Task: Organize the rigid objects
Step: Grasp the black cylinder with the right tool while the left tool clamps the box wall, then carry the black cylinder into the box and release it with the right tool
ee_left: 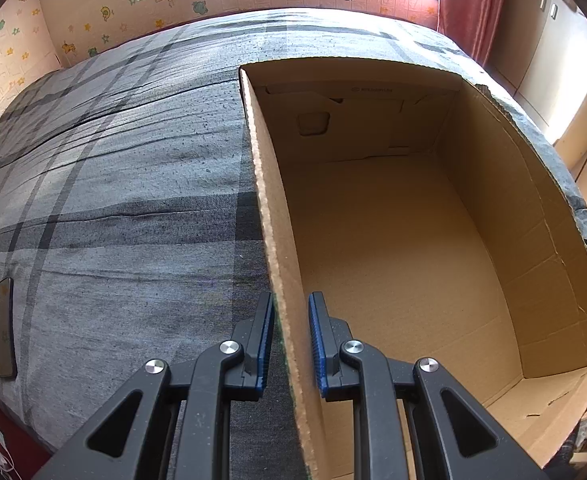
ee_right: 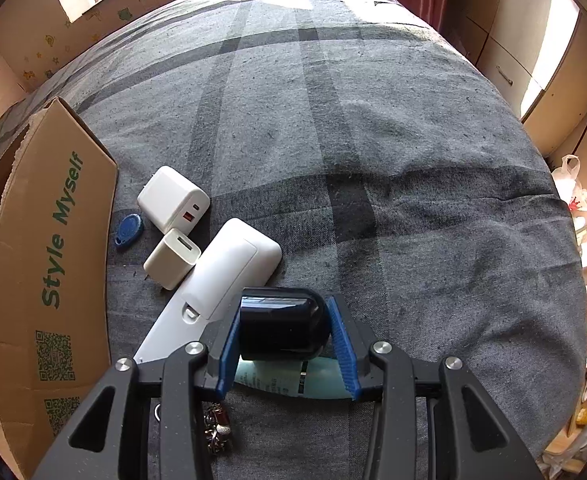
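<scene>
An open cardboard box [ee_left: 393,220] stands on the grey plaid bed, and I see nothing inside it. My left gripper [ee_left: 291,312] straddles the box's left wall [ee_left: 281,264], one blue pad on each side, with small gaps showing. In the right wrist view the box's outer side [ee_right: 49,264] reads "Style Myself". My right gripper [ee_right: 283,320] has its pads against a black rounded case [ee_right: 281,326]. Beside it lie a white device [ee_right: 229,268], two white chargers [ee_right: 173,196] [ee_right: 171,258], a blue key fob [ee_right: 129,228] and a pale green tube [ee_right: 285,380].
A dark phone-like slab [ee_left: 4,328] lies at the bed's left edge. A keyring [ee_right: 217,424] lies under my right gripper. A red curtain [ee_left: 469,4], cupboards [ee_right: 505,60] and a plastic bag [ee_right: 573,188] stand beyond the bed's right side.
</scene>
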`<state>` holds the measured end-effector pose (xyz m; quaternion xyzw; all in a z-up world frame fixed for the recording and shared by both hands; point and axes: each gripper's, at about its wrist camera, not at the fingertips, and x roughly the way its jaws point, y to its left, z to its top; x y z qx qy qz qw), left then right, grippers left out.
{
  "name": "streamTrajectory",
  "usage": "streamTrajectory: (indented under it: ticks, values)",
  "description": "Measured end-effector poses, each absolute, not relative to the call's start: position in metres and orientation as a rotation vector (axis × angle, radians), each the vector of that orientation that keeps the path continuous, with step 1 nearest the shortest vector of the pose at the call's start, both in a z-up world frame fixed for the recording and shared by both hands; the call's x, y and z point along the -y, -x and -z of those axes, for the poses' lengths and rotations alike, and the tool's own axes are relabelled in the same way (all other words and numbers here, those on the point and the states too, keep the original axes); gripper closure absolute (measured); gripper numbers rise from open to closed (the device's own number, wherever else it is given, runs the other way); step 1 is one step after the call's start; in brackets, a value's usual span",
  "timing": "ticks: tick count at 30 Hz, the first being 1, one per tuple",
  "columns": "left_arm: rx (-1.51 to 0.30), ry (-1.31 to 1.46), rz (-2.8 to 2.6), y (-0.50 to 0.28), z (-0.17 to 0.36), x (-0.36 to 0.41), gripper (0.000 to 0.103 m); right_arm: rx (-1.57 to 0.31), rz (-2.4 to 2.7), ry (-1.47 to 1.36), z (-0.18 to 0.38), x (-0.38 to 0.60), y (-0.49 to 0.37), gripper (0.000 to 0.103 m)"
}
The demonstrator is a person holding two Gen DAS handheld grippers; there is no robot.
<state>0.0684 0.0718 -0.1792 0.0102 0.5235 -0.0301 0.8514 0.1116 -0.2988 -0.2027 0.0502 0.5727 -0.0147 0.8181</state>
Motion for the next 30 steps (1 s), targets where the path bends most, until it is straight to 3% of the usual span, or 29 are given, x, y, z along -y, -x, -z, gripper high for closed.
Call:
streamTrajectory:
  ticks: [20, 30]
  values:
    - [-1.103, -0.026, 0.061, -0.07, 0.179, -0.072, 0.084, -1.151, -0.078, 0.014, 0.118, 0.226, -0.117, 0.059]
    - [-1.103, -0.047, 0.059, -0.069, 0.181, -0.069, 0.084, -1.136, -0.172, 0.058, 0.1, 0.177, -0.129, 0.059]
